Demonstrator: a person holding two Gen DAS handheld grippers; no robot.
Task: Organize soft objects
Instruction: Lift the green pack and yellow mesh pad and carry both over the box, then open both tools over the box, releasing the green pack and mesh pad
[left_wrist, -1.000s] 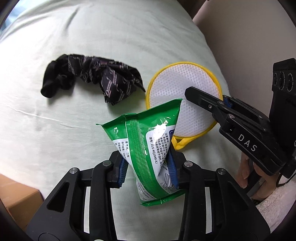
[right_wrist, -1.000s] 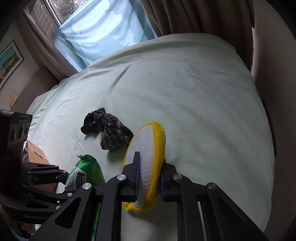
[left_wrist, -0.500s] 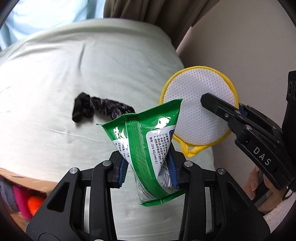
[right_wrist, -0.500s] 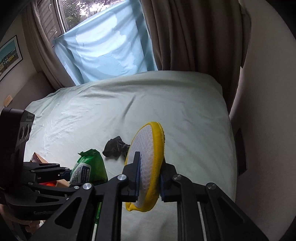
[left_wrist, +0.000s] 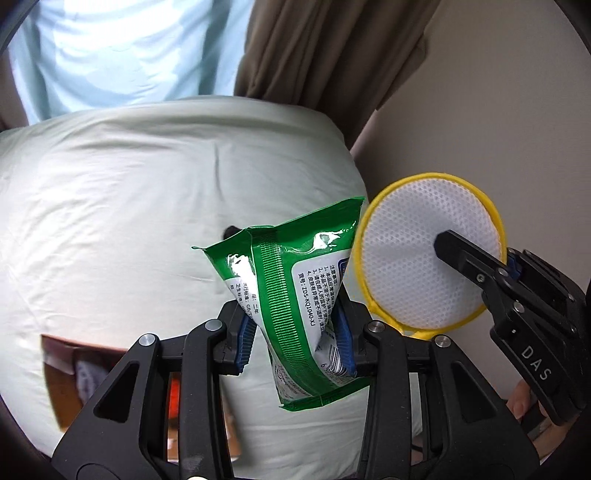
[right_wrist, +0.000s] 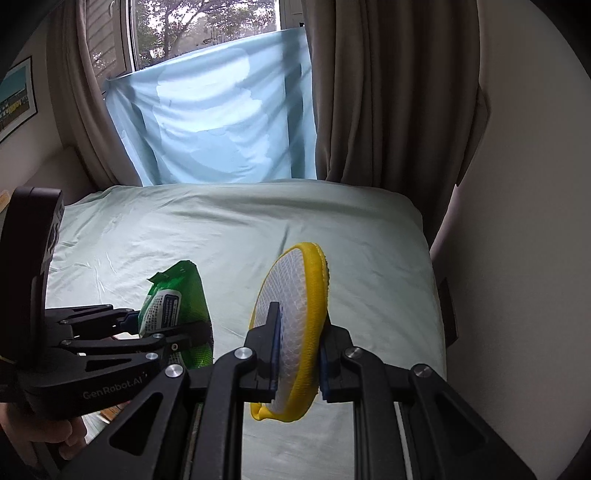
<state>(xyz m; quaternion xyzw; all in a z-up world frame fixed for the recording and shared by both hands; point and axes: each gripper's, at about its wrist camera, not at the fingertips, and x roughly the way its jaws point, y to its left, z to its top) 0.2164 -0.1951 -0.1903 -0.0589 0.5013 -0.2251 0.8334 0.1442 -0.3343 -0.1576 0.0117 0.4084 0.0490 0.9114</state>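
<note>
A green wipes pack (left_wrist: 295, 288) stands upright between the blue pads of my left gripper (left_wrist: 295, 343), which is shut on it. Held high above the pale green bed (left_wrist: 129, 206), the pack hides all but a sliver of the black cloth (left_wrist: 231, 232) lying there. To the right, a round yellow-rimmed pad with white mesh (left_wrist: 424, 258) is pinched by my right gripper (left_wrist: 448, 245). In the right wrist view the yellow pad (right_wrist: 295, 306) sits edge-on between the pads of the right gripper (right_wrist: 299, 354). The green pack (right_wrist: 173, 310) and left gripper (right_wrist: 166, 325) are at the left.
An open cardboard box (left_wrist: 70, 373) with something orange inside sits at the bed's near left edge. Brown curtains (right_wrist: 376, 92) and a light blue sheet (right_wrist: 221, 118) hang behind the bed. A pale wall (right_wrist: 517, 221) runs close along the right side.
Both grippers have risen well above the bed with their loads. The black cloth has shrunk and slipped behind the green pack. The cardboard box has come into view at lower left.
</note>
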